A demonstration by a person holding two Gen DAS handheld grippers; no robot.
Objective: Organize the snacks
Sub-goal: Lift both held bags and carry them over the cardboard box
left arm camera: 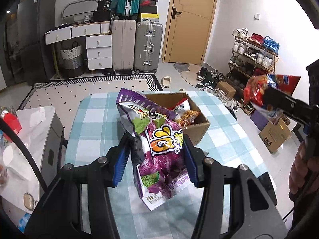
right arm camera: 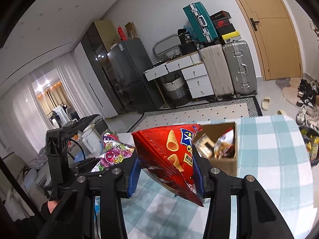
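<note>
Snacks are in both our claws. We hold a purple snack bag [left arm camera: 159,149] in the left claw [left arm camera: 156,159], its blue pads [left arm camera: 119,165] pressing the bag's two sides, so the jaws stand partly apart with the bag clamped between them. The bag hangs above the surface [left arm camera: 95,123], which is covered in a light blue and white checked cloth. Our right claw [right arm camera: 166,171] grips a red bag of cone-shaped corn snacks [right arm camera: 169,155] the same way, pinched between its blue pads [right arm camera: 133,175] and tilted, also clear of the cloth.

Just beyond both bags sits an open cardboard box [left arm camera: 197,127] on the checked surface, already holding several snack packets [left arm camera: 185,113]. From the right wrist view we see the left claw and its purple bag off to the left, near a white kettle [right arm camera: 89,141].

Farther out, suitcases [left arm camera: 137,45] stand against the wall beside a white chest of drawers [left arm camera: 98,51], and a shoe rack [left arm camera: 253,55] stands by the wooden door [left arm camera: 191,20].
</note>
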